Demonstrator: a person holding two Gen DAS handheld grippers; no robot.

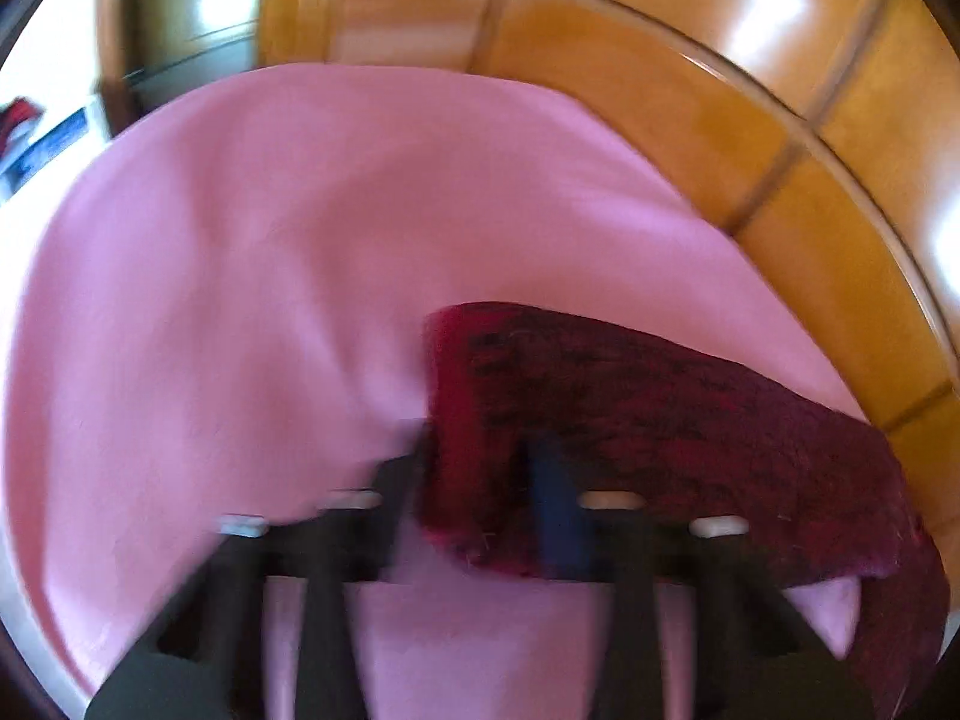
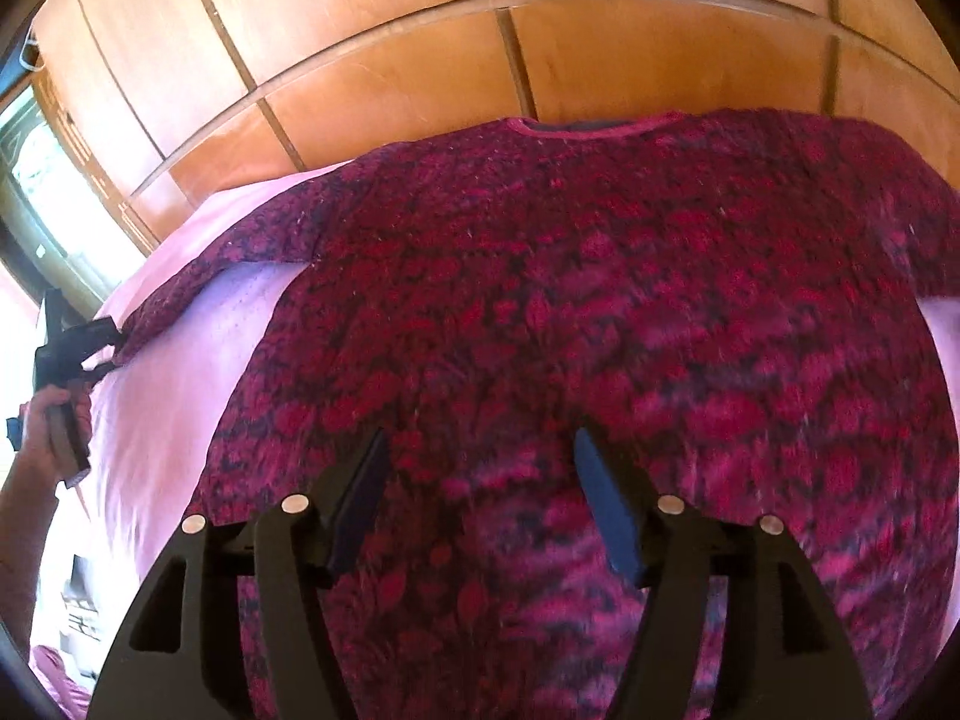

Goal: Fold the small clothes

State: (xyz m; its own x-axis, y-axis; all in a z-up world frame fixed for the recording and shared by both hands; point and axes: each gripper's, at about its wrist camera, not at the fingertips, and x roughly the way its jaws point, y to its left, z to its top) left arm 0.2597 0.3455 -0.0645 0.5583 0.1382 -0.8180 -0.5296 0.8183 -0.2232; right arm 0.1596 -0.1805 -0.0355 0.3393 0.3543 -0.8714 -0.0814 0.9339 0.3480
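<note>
Pointing steeply down, the left gripper (image 1: 480,450) pinches the red knit sweater's (image 2: 570,312) sleeve end (image 1: 600,408) while the right gripper (image 2: 480,456) hovers open-jawed over its body on the pink sheet (image 1: 240,270).

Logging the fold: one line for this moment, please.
left gripper: shut on sleeve | right gripper: open over sweater

Pink sheet with a red knitted top spread on it

The pink sheet (image 2: 180,372) covers the surface ahead of both pairs of fingers. The red-and-dark patterned top (image 2: 570,312) lies flat on it, neckline at the far edge from the right fingers, one sleeve (image 1: 660,408) reaching between the left fingers.
</note>
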